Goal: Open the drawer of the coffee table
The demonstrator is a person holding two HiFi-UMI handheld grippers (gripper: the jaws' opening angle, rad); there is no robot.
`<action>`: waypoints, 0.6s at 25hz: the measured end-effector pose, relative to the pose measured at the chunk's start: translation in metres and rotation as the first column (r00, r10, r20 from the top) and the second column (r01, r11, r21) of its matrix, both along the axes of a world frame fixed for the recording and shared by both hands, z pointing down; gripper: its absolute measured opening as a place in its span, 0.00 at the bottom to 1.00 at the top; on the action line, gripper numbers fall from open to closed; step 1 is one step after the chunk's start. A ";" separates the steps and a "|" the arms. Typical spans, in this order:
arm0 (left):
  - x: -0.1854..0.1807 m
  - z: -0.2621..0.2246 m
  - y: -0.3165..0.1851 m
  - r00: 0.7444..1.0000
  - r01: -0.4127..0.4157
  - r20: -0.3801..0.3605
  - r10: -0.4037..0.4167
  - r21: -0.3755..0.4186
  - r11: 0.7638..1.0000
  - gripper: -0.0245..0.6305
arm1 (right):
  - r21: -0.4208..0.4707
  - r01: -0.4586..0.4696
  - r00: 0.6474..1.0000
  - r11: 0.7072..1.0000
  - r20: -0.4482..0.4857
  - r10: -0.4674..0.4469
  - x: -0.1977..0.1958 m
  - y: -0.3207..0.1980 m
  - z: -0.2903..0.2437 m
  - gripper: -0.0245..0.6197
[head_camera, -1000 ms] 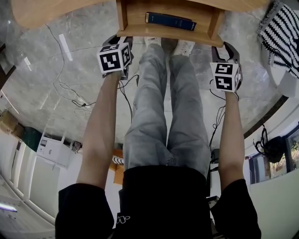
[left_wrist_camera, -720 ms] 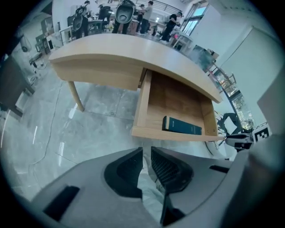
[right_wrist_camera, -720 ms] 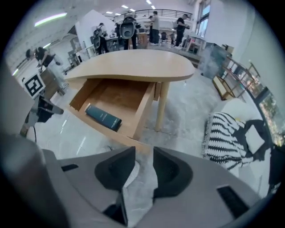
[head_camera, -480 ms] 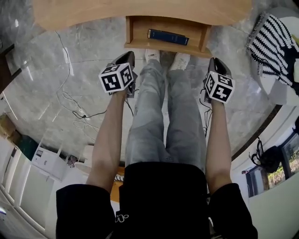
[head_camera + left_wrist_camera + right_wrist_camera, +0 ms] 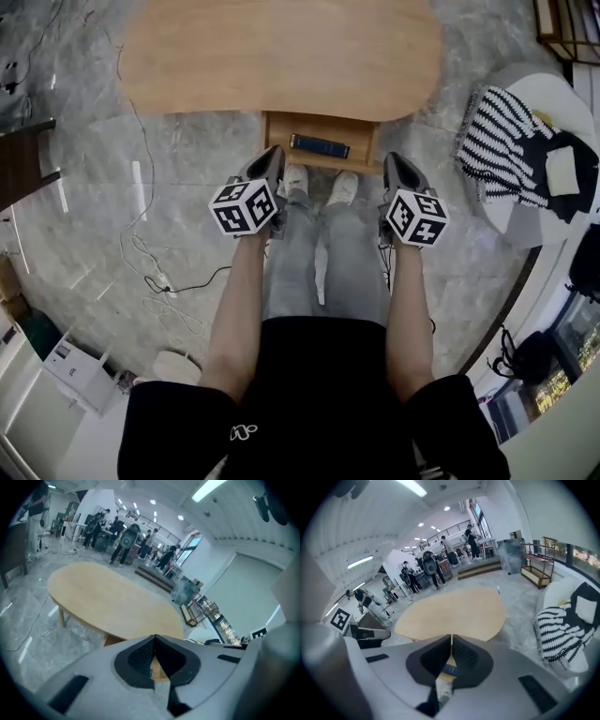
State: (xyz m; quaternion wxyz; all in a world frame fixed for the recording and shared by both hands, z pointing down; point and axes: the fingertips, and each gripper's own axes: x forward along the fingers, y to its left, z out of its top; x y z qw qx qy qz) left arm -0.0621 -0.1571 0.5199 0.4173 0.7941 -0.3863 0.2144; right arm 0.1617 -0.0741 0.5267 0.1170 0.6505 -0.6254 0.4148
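The oval wooden coffee table (image 5: 281, 58) (image 5: 108, 604) (image 5: 450, 611) stands ahead of me on the marble floor. Its drawer (image 5: 321, 143) is pulled out toward my feet, and a dark blue book (image 5: 320, 145) lies inside. My left gripper (image 5: 272, 161) (image 5: 154, 641) hangs in the air left of the drawer, jaws shut with nothing between them. My right gripper (image 5: 398, 169) (image 5: 451, 641) is held level with it on the drawer's right side, also shut and empty. Neither touches the table.
A round white seat (image 5: 539, 169) with a black-and-white striped cloth (image 5: 497, 145) (image 5: 562, 630) stands right of the table. Cables (image 5: 155, 272) trail over the floor at left. People and equipment (image 5: 122, 531) stand far behind the table.
Both grippers have risen away from the drawer front and shut their jaws. The head view has pulled back, so the whole tabletop now shows. The drawer stays open.
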 end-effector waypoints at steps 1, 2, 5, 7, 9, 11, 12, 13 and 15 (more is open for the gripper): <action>0.008 -0.022 -0.001 1.000 0.001 -0.018 -0.001 0.024 1.000 0.05 | 0.025 0.006 1.000 1.000 0.000 -0.006 0.001 -0.003 -0.019 0.06; 0.014 -0.043 -0.002 0.999 0.005 -0.038 -0.003 0.045 0.999 0.05 | 0.049 0.010 1.000 0.999 -0.004 -0.010 0.003 -0.006 -0.038 0.06; 0.022 -0.099 -0.008 0.993 0.056 -0.110 -0.045 0.091 0.994 0.05 | 0.121 -0.017 1.000 0.992 0.000 0.018 0.016 -0.016 -0.090 0.06; 0.021 -0.135 -0.011 0.984 0.112 -0.153 -0.094 0.114 0.987 0.05 | 0.172 -0.054 0.999 0.984 0.018 0.052 0.025 -0.021 -0.124 0.06; 0.023 -0.179 -0.017 0.964 0.171 -0.230 -0.135 0.148 0.974 0.05 | 0.221 -0.075 0.997 0.972 0.026 0.071 0.031 -0.025 -0.158 0.06; 0.034 -0.225 -0.025 0.945 0.192 -0.303 -0.123 0.210 0.959 0.05 | 0.266 -0.070 0.998 0.962 0.021 0.067 0.033 -0.032 -0.190 0.05; 0.040 -0.247 -0.029 0.943 0.185 -0.318 -0.100 0.251 0.950 0.05 | 0.288 -0.058 0.998 0.956 0.014 0.056 0.033 -0.036 -0.205 0.05; 0.046 -0.268 -0.032 0.944 0.175 -0.321 -0.075 0.295 0.939 0.05 | 0.313 -0.042 0.999 0.949 0.004 0.043 0.033 -0.040 -0.222 0.05; 0.055 -0.309 -0.038 0.949 0.161 -0.313 -0.036 0.383 0.910 0.05 | 0.376 -0.016 1.000 0.927 -0.017 0.024 0.035 -0.049 -0.259 0.05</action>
